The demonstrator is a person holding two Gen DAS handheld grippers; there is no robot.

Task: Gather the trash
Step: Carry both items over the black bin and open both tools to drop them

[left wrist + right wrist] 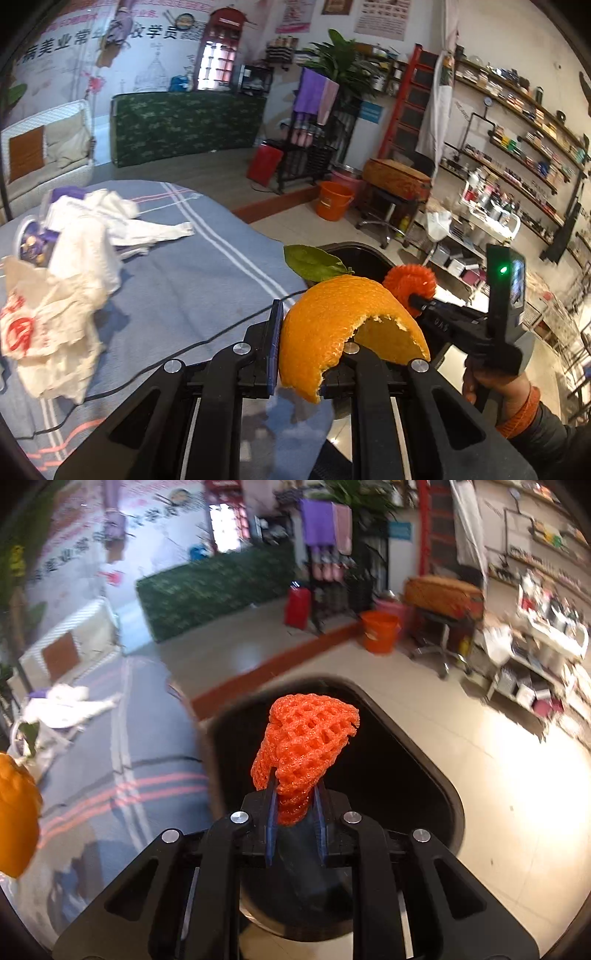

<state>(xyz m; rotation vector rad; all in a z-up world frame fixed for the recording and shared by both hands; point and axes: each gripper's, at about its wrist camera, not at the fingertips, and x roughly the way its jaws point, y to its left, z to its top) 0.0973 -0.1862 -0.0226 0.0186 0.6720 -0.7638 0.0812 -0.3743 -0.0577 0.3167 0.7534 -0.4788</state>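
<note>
My left gripper (pixel 314 332) is shut on a curved piece of orange peel (pixel 325 317) with a green leaf (pixel 314 262) behind it, at the right edge of the table. To its right, my right gripper (pixel 295 790) is shut on an orange foam fruit net (pixel 306 734), held over the open black bin (pixel 424 757) on the floor beside the table. The left wrist view shows the net (pixel 408 280) and the bin's rim (pixel 354 251) too. Crumpled white tissues (pixel 85 236), a red-printed paper bag (pixel 33 325) and a purple cup (pixel 33 243) lie on the blue striped cloth (pixel 184 277).
A black cable (pixel 221 332) runs across the cloth near my left gripper. On the tiled floor beyond the bin stand an orange bucket (pixel 334 201) and a stool (pixel 391 206). Stocked shelves (pixel 517 155) line the right wall. A person's hand (pixel 491 384) holds the right gripper.
</note>
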